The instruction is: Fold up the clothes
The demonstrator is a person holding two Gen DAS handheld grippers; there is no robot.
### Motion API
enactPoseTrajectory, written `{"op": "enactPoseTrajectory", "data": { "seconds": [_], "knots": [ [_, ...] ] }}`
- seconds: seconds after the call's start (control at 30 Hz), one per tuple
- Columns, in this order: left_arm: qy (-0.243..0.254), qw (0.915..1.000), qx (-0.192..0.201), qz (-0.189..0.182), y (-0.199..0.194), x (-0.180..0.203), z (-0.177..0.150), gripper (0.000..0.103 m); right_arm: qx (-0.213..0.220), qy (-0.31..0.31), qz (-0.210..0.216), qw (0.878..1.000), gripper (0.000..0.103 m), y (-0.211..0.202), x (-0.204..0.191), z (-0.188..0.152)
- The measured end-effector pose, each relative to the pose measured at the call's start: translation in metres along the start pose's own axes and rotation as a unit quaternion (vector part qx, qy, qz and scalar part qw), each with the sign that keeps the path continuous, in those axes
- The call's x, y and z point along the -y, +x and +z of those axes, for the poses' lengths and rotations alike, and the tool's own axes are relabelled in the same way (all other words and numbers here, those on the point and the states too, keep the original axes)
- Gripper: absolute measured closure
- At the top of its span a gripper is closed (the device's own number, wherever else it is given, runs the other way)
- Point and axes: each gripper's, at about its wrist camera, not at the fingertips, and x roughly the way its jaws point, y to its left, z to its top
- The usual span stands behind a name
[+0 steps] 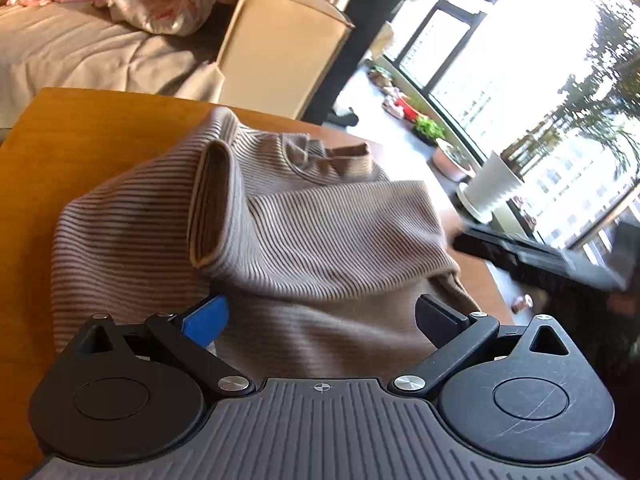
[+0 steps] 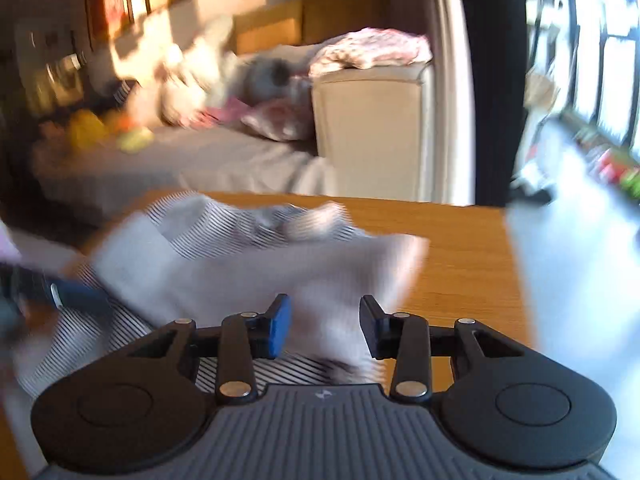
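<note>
A brown-and-white striped knit top (image 1: pixel 304 232) lies partly folded on the wooden table (image 1: pixel 80 152), one sleeve laid across its body and the collar at the far side. My left gripper (image 1: pixel 320 318) is open just above the near part of the top, jaws wide apart, holding nothing. In the right wrist view the same top (image 2: pixel 256 268) is blurred by motion. My right gripper (image 2: pixel 325 330) is open over its near edge, and the cloth sits between the fingers without being pinched. The left gripper's blue finger (image 2: pixel 80 296) shows at the left.
A sofa (image 1: pixel 80 48) with loose pink and patterned clothes (image 1: pixel 168 4) stands beyond the table. A beige armrest (image 1: pixel 276 52) is behind the top. Potted plants (image 1: pixel 490 186) and a large window are at the right. The table's right edge (image 2: pixel 508 280) drops to a pale floor.
</note>
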Motion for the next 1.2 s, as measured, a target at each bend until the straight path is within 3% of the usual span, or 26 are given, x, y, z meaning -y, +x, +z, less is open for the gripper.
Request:
{"op": "enactPoseTrajectory", "data": {
  "seconds": [0.1,0.13,0.23,0.33,0.37,0.43,0.47,0.53,0.67,0.73,0.8,0.9,0.97,1.03,1.07,1.2],
  "knots": [
    [-0.027,0.9995,0.006,0.014,0.009,-0.008,0.006,0.003,-0.004,-0.094,-0.044,0.995,0.065,-0.004,-0.014,-0.014],
    [-0.036,0.9991,0.009,0.019,0.012,-0.010,0.008,0.009,-0.003,-0.129,-0.058,0.990,0.065,-0.004,-0.019,-0.018],
    [-0.048,0.9978,0.012,0.044,0.021,-0.016,0.012,0.035,0.007,-0.231,-0.091,0.969,0.062,0.004,-0.039,-0.030],
    [-0.031,0.9960,0.017,0.082,0.026,-0.015,0.013,0.074,0.022,-0.299,-0.091,0.950,0.060,0.018,-0.054,-0.037],
    [-0.018,0.9955,0.021,0.091,0.025,-0.012,0.014,0.080,0.026,-0.320,-0.089,0.943,0.061,0.022,-0.059,-0.038],
    [0.013,0.9953,0.035,0.090,0.020,-0.001,0.021,0.084,0.033,-0.359,-0.094,0.928,0.092,0.027,-0.067,-0.043],
    [0.029,0.9949,0.042,0.087,0.017,0.004,0.025,0.089,0.036,-0.379,-0.097,0.920,0.094,0.029,-0.070,-0.046],
    [0.061,0.9929,0.069,0.075,0.011,0.019,0.036,0.089,0.050,-0.384,-0.117,0.915,0.098,0.025,-0.074,-0.048],
    [0.120,0.9825,0.133,0.052,0.005,0.046,0.057,0.089,0.066,-0.361,-0.181,0.912,0.101,0.013,-0.054,-0.046],
    [0.146,0.9759,0.151,0.059,0.013,0.052,0.063,0.089,0.060,-0.357,-0.202,0.910,0.101,0.009,-0.044,-0.049],
    [0.156,0.9746,0.134,0.089,0.034,0.047,0.066,0.089,0.043,-0.345,-0.182,0.920,0.100,0.005,-0.039,-0.055],
    [0.126,0.9799,0.068,0.139,0.066,0.020,0.064,0.088,0.037,-0.291,-0.139,0.946,0.100,-0.009,-0.033,-0.049],
    [0.115,0.9800,0.048,0.156,0.069,0.004,0.058,0.081,0.034,-0.254,-0.110,0.960,0.097,-0.018,-0.029,-0.046],
    [0.112,0.9802,0.045,0.157,0.064,-0.008,0.053,0.075,0.045,-0.182,-0.083,0.979,0.084,-0.019,-0.018,-0.030],
    [0.113,0.9798,0.043,0.159,0.061,-0.011,0.051,0.073,0.051,-0.150,-0.073,0.985,0.083,-0.016,-0.014,-0.022],
    [0.102,0.9810,0.037,0.161,0.055,-0.021,0.046,0.073,0.056,-0.109,-0.038,0.992,0.083,0.001,-0.019,-0.012]
  ]
}}
